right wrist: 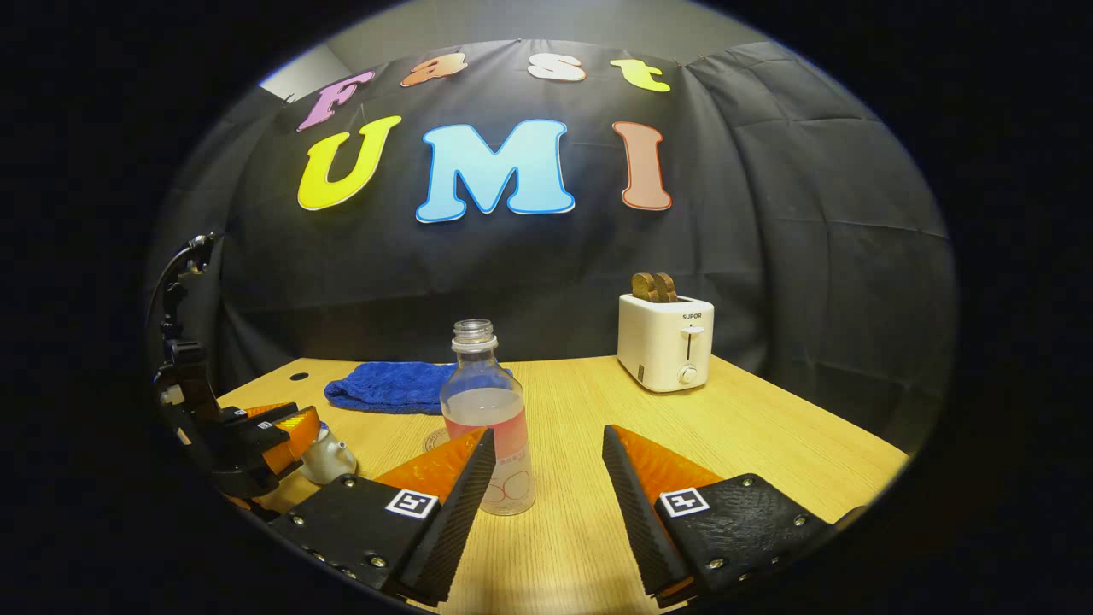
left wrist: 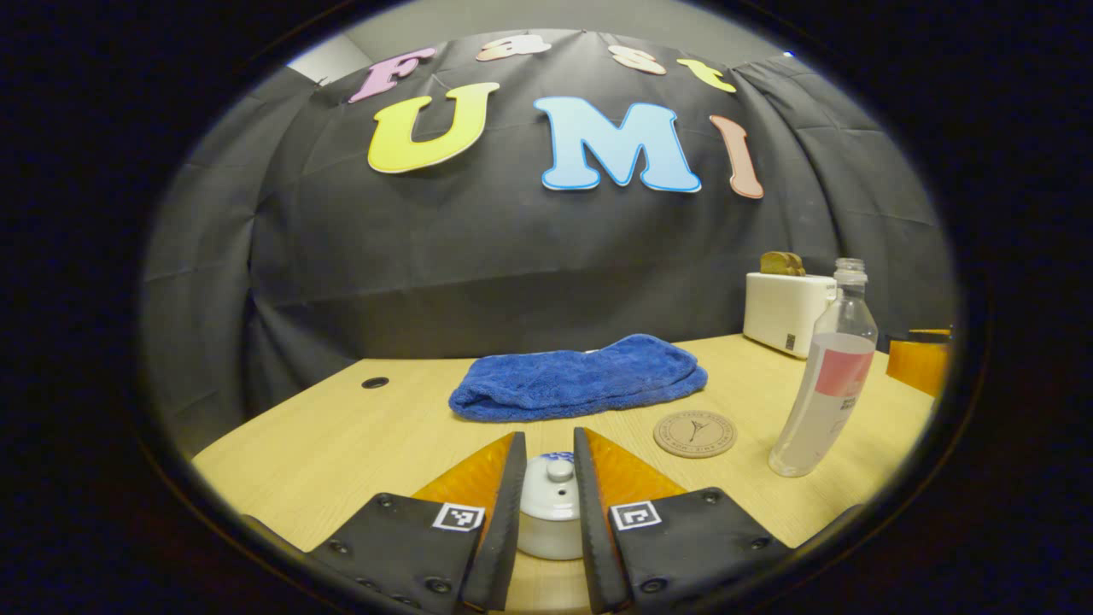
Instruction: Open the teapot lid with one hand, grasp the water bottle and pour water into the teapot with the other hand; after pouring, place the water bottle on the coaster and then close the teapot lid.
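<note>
Teapot (left wrist: 550, 511) sat between left gripper (left wrist: 549, 504) fingers, contact unclear, right gripper (right wrist: 546, 478) gaped open, bottle (right wrist: 490, 410) upright at its 11 o'clock, coaster (left wrist: 695, 434) on table (left wrist: 341, 444) beside bottle.

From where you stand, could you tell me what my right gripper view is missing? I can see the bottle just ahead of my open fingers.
Observer: The left gripper has its fingers on either side of the teapot lid, closely; contact is unclear.
Operator: Thank you. Is the coaster free?
Observer: Yes, the coaster lies bare between the blue towel and the water bottle.
Operator: Anything else nearby?
Observer: An orange object sits beyond the bottle, beside the toaster.
</note>
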Action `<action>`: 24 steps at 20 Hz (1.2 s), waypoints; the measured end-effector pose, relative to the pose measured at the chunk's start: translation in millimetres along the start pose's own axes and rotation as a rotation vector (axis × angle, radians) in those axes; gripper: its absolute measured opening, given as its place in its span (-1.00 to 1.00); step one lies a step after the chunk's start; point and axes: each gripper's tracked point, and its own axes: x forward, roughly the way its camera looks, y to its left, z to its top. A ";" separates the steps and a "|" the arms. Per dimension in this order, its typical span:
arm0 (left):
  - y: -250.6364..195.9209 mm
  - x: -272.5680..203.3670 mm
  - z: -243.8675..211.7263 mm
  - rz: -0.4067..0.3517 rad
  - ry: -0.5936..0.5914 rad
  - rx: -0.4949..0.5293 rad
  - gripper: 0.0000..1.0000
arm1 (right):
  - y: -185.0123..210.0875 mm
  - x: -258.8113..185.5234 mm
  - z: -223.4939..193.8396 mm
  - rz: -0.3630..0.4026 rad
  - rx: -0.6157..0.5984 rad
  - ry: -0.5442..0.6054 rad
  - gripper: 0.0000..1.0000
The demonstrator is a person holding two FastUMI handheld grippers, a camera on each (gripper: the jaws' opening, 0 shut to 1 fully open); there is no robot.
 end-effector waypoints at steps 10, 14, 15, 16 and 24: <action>-3.2 2.3 1.8 0.002 0.001 0.025 -0.75 | 9.0 3.7 0.0 0.041 -0.006 0.015 0.59; -1.7 2.8 5.1 -0.016 -0.006 0.002 -0.74 | 12.2 9.2 -0.7 0.058 -0.018 0.027 0.58; -1.7 3.2 7.0 -0.018 -0.010 -0.003 -0.74 | 14.6 10.6 -1.3 0.069 -0.020 0.031 0.58; -1.7 1.4 9.8 -0.019 -0.017 -0.007 -0.74 | 16.5 12.6 -4.4 0.079 -0.022 0.039 0.58; 17.8 -4.2 22.9 0.013 -0.056 -0.029 -0.74 | 27.8 25.4 -15.5 0.108 -0.048 0.080 0.69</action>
